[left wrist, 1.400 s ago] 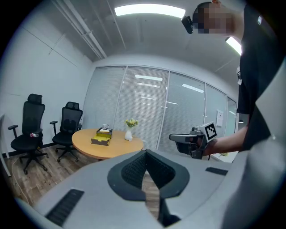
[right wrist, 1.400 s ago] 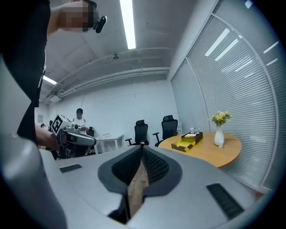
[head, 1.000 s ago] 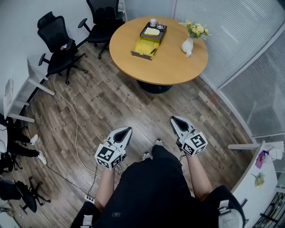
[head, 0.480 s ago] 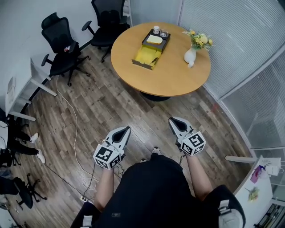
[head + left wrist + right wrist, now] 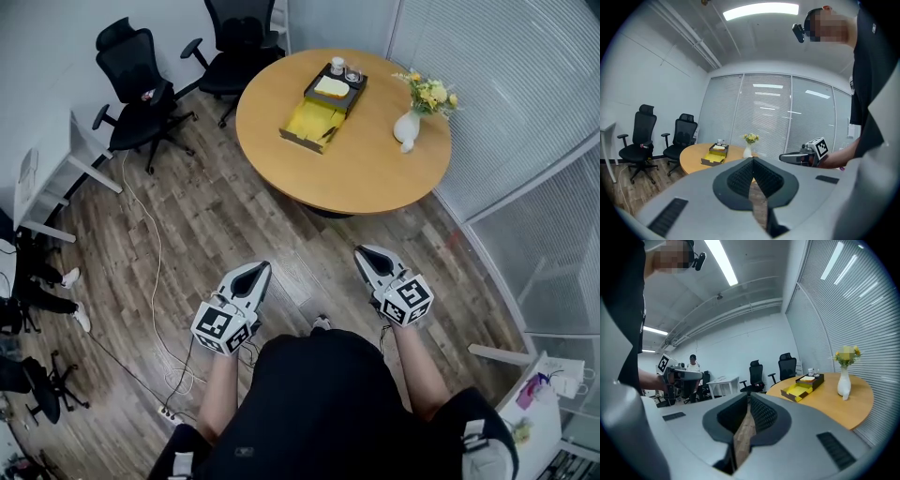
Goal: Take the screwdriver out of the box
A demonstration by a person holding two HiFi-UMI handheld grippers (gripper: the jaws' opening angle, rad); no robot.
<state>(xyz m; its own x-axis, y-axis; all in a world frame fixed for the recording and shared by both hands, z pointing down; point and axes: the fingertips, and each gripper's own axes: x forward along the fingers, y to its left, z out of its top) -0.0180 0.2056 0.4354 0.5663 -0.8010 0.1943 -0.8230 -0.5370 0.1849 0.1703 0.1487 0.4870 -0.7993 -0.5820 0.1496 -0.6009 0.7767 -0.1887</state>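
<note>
An open yellow box (image 5: 314,117) lies on the round wooden table (image 5: 356,169), far ahead of both grippers. A slim dark thing (image 5: 328,132) rests along the box's right side; whether it is the screwdriver cannot be told from here. My left gripper (image 5: 262,268) and right gripper (image 5: 362,251) hang over the wood floor, well short of the table, both shut with nothing between the jaws. The left gripper view shows the box (image 5: 712,160) small and distant beyond its closed tip (image 5: 752,159). In the right gripper view the box (image 5: 800,390) sits right of the closed tip (image 5: 749,397).
A dark tray (image 5: 336,86) with cups stands behind the box, and a white vase of flowers (image 5: 409,127) to its right. Two black office chairs (image 5: 141,75) stand left of the table. A white cable (image 5: 155,272) runs across the floor. Blinds and glass walls (image 5: 525,141) close the right side.
The table and box have slid a little lower and rightwards in the head view. Both grippers remain shut, side by side over the floor.
</note>
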